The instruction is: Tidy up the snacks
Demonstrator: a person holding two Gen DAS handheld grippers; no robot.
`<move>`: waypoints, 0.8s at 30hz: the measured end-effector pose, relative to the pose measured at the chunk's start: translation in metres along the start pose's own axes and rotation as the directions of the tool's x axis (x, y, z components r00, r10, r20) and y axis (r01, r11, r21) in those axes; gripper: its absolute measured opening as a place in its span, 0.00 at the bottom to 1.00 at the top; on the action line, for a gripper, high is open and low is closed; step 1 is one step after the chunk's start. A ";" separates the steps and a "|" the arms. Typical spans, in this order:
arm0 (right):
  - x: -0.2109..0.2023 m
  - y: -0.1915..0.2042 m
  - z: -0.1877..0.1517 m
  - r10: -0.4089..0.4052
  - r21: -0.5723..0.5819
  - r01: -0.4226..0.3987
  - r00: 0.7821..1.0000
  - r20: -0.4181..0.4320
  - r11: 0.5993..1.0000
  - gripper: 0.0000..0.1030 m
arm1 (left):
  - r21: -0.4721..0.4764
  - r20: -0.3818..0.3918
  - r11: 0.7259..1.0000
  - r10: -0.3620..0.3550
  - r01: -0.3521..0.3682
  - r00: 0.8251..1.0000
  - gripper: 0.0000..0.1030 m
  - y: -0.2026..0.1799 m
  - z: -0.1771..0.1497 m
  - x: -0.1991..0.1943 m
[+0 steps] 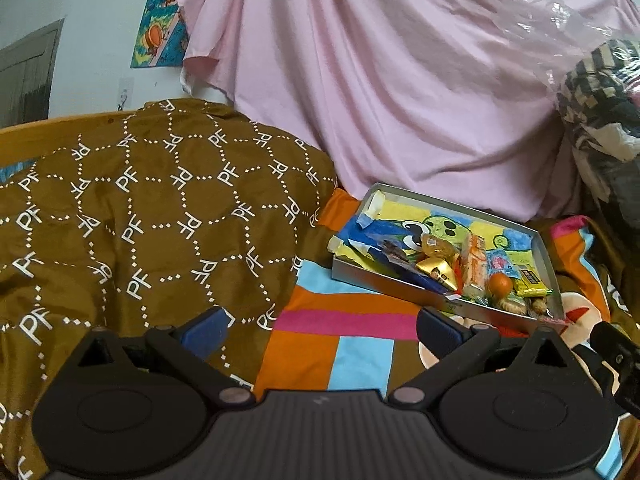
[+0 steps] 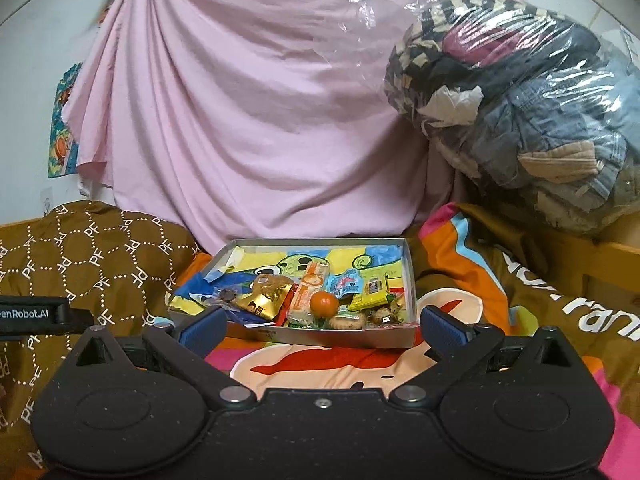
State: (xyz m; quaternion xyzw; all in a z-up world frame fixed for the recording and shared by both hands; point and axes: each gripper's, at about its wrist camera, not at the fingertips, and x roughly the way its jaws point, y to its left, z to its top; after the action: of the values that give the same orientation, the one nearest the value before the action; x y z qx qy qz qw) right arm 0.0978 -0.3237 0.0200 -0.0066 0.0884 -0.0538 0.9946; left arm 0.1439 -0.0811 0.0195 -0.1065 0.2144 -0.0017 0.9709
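1. Both grippers are spread wide with nothing between their blue-padded fingers. The left gripper (image 1: 322, 330) hovers over the bed, with the snack box ahead and off to its right. The right gripper (image 2: 322, 326) faces the box pretty much head-on, just short of its near wall.
2. The snacks sit in a shallow grey cardboard box (image 2: 410, 276) with a bright cartoon lining, which lies on a colourful patchwork blanket (image 1: 316, 344) in orange, pink and light blue.
3. Inside the box, mostly piled toward the near side: a small round orange fruit (image 2: 324, 303), a shiny gold foil packet (image 2: 256, 304), a long orange-and-white wrapped bar (image 2: 310, 286), a yellow wrapped bar with a dark label (image 2: 370, 298) and a light blue-and-pink packet (image 2: 346, 283).
4. Some round cookies in clear wrap (image 2: 347, 322) are right against the near wall, below the fruit. The fruit touches the orange-and-white bar.
5. A torn blue wrapper (image 1: 374, 236) hangs around the left end of the box.
6. Left of the box there's a brown quilt with white "PF" lettering (image 1: 152, 216) bunched up on the bed.
7. Behind everything a pale pink sheet (image 2: 240, 120) is draped over the wall, and a clear plastic bag stuffed with clothes (image 2: 520, 112) sits at the back right.
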 end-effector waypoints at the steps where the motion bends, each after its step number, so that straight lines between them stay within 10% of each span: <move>1: -0.004 0.001 -0.001 -0.002 0.002 0.002 1.000 0.011 1.000 0.99 | 0.005 0.003 1.000 -0.004 0.004 1.000 1.00 0.001 -0.001 -0.002; 24: -0.022 0.022 -0.025 -0.002 0.028 0.002 1.000 0.006 1.000 0.99 | 0.082 0.099 0.997 -0.019 0.011 0.995 1.00 0.038 -0.023 -0.015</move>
State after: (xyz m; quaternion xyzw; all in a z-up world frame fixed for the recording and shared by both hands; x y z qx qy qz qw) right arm 0.0746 -0.2991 -0.0013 0.0070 0.0847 -0.0561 0.9948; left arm 0.1190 -0.0483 -0.0023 -0.0685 0.1648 -0.0125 0.9839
